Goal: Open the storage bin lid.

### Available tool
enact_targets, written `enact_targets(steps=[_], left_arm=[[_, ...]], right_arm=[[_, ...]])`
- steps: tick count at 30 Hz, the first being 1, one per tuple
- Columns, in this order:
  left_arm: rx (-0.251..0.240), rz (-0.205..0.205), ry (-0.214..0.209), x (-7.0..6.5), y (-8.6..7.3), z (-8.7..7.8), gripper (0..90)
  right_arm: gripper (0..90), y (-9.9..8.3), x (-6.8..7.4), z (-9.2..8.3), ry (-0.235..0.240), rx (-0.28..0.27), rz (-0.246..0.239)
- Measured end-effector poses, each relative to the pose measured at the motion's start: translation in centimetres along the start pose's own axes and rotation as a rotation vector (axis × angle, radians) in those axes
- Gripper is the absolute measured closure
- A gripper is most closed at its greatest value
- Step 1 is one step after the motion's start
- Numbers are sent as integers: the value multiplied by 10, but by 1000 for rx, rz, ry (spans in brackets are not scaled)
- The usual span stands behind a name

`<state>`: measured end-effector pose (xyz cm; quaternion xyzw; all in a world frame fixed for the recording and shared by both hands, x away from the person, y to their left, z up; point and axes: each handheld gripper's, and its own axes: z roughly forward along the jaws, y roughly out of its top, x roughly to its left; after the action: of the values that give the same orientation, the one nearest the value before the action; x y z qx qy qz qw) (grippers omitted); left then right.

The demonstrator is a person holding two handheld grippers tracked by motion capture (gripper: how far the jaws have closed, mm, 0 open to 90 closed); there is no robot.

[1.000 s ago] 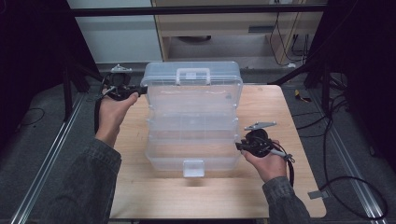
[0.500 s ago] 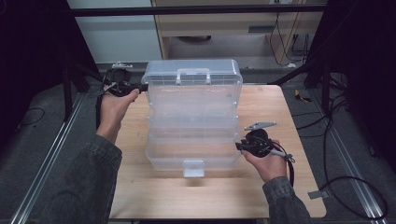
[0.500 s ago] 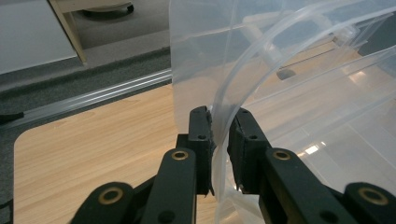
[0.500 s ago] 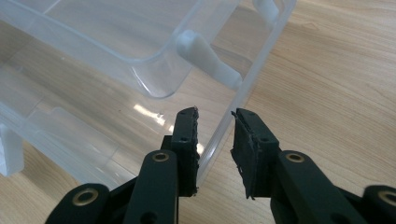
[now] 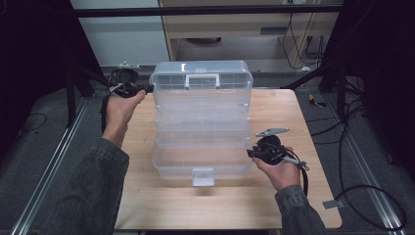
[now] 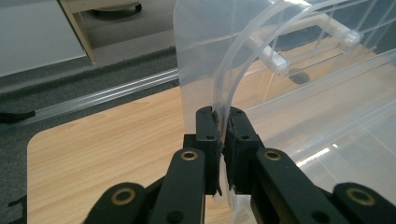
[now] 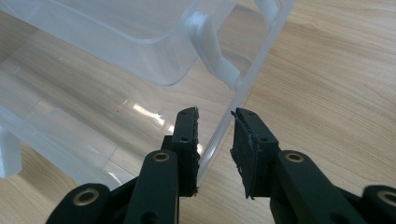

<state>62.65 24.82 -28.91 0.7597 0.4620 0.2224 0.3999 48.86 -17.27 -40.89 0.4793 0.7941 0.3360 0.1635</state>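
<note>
Centrally on the wooden counter (image 5: pixel 293 112) lies a clear plastic organizer box (image 5: pixel 201 127), opened out in stepped tiers from the far edge toward the near edge; its see-through walls blur together, so the inner dividers are hard to make out. A white handle (image 5: pixel 201 80) tops the raised far section and a white latch (image 5: pixel 203 176) sits at the near end. Bare wood remains along the right edge and the near edge. The left tool (image 6: pixel 223 135), at the far left corner, is clamped on the box's thin upright wall. The right tool (image 7: pixel 215 140), by the box's near right side, has its jaws parted astride a transparent wall edge, not pinching it.
</note>
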Motion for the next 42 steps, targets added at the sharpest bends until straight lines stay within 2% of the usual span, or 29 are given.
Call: enact_targets(steps=[13, 22, 24, 26, 28, 34, 35, 38, 41, 42], left_arm=[[14, -11, 0, 5, 5, 6, 849], [14, -38, -3, 8, 7, 11, 847], [9, -31, -3, 8, 6, 12, 842], [-22, -27, 38, 8, 4, 9, 802], [-34, -32, 37, 9, 0, 5, 744], [-71, -30, 66, 12, -29, -13, 598], [-79, -30, 74, 13, -36, -16, 573], [-79, -34, 65, 16, -59, -22, 505], [-73, -22, 72, 16, -85, -26, 433], [-69, -18, 78, 16, -94, -26, 411]], right_arm=[[704, 0, 0, 0, 3, 1, 4], [705, 0, -2, 0, 8, 1, 6], [706, 0, -2, 0, 7, 2, 5], [708, 0, -3, 0, 6, 5, 6], [709, 0, -3, 0, 6, 5, 6], [709, 0, -4, 0, 7, 20, 11], [703, 0, -4, 0, 0, 9, 8], [710, 0, -4, -1, -2, 14, 9], [716, -2, -5, -3, 6, 2, 28], [719, -2, -5, -3, 3, -4, 21]])
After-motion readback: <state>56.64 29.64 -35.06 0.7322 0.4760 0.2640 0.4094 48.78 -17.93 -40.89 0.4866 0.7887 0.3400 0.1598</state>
